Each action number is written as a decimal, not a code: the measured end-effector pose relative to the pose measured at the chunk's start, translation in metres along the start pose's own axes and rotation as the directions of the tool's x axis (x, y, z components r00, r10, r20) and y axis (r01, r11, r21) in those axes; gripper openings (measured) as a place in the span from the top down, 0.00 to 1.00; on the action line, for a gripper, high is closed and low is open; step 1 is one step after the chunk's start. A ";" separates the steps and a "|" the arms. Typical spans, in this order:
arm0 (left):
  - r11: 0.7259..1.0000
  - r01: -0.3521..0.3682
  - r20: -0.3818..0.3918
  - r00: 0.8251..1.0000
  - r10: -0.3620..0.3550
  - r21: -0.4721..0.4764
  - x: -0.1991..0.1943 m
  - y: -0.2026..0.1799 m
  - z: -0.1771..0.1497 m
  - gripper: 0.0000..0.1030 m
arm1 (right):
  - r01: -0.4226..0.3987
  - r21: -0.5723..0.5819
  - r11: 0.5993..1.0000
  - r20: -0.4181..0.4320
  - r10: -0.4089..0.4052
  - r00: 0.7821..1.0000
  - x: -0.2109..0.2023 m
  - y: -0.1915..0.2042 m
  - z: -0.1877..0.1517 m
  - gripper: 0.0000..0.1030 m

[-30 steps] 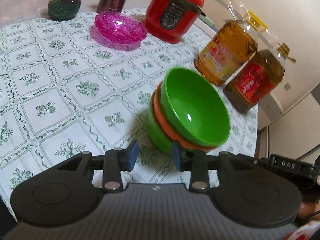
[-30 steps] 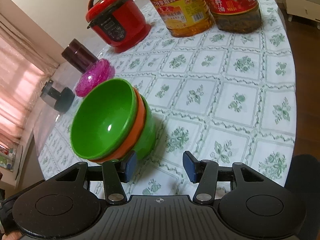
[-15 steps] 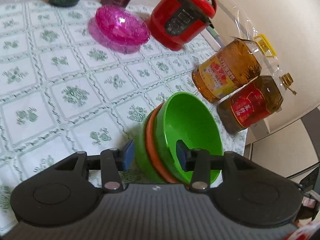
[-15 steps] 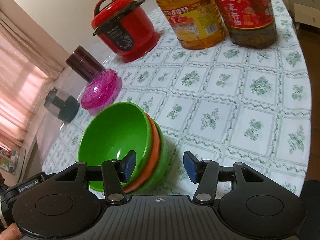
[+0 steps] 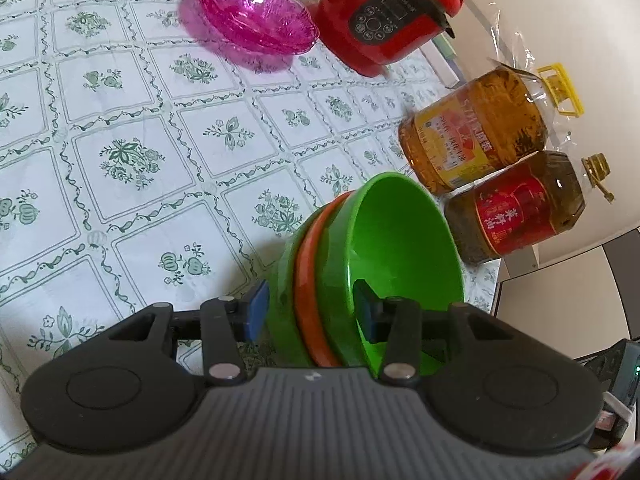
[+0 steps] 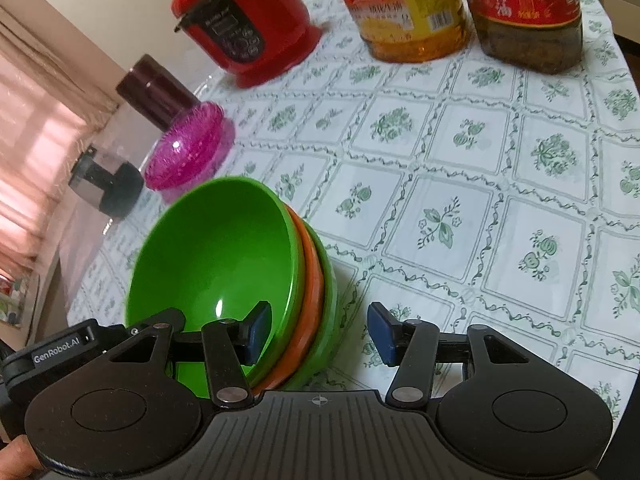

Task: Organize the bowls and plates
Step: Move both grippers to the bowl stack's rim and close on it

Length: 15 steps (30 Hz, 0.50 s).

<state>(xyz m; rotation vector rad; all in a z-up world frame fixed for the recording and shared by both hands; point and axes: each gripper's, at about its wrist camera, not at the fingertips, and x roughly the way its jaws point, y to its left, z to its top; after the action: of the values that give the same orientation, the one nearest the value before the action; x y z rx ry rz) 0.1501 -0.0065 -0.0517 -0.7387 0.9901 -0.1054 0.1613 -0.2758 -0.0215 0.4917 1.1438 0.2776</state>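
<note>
Stack of bowls [image 5: 372, 272] sits on the floral tablecloth [image 5: 120, 128], a green bowl nested in an orange bowl [image 6: 310, 304] nested in another green one (three deep, as far as the rims show). The left gripper [image 5: 310, 312] straddles the stack's near rim, jaws apart, one pad outside the lowest bowl and the other inside the top bowl; whether they press the walls, I cannot tell. The right gripper [image 6: 320, 334] straddles the opposite side the same way, jaws wide, its outer pad clear of the stack. Beyond, a pink glass bowl [image 5: 256, 20] stands beside the red rice cooker [image 5: 384, 12], and two oil bottles [image 5: 472, 140] stand near the stack.
</note>
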 end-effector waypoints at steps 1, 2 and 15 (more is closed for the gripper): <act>1.000 -0.002 -0.003 1.000 0.002 -0.001 0.002 0.000 0.000 0.60 | 0.005 0.002 1.000 -0.005 -0.004 1.000 0.003 0.000 0.000 0.48; 1.000 -0.004 -0.006 1.000 0.004 -0.003 0.003 0.000 0.001 0.60 | 0.005 0.003 1.000 -0.010 -0.005 1.000 0.006 0.000 0.000 0.48; 1.000 -0.020 -0.034 0.999 0.021 0.003 0.015 0.000 -0.001 0.60 | -0.020 0.047 0.999 -0.084 0.024 0.996 0.029 -0.005 -0.002 0.48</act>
<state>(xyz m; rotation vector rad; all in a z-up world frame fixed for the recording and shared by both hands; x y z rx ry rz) 0.1578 -0.0132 -0.0623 -0.7262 1.0295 -0.1017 0.1710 -0.2663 -0.0480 0.5379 1.2294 0.2941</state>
